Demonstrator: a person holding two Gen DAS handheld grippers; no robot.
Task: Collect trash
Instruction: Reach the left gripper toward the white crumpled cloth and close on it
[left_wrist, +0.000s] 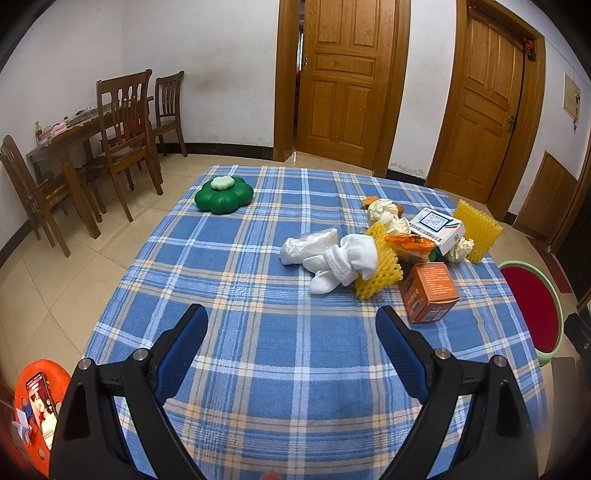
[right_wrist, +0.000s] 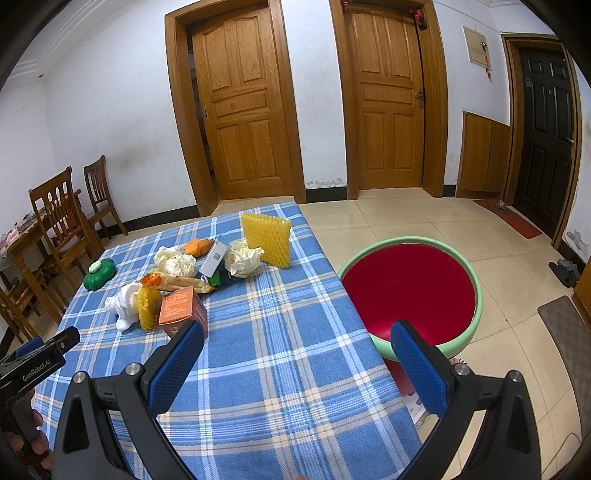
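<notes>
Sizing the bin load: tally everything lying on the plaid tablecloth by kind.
Yellow foam fruit nets: 2
Crumpled paper balls: 2
Cardboard boxes: 2, orange, white
Orange snack wrappers: 2
White socks: 1 bundle
Clear plastic bag: 1
Green flower-shaped container: 1
Total: 11

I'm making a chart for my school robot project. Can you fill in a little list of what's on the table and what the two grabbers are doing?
Table: blue plaid cloth
Trash pile: orange box, yellow foam net, crumpled paper, white foam wrap, white box
Apart from pile: green flower-shaped object
Bin: red basin with green rim, on the floor beside the table
Left gripper: open, empty
Right gripper: open, empty
</notes>
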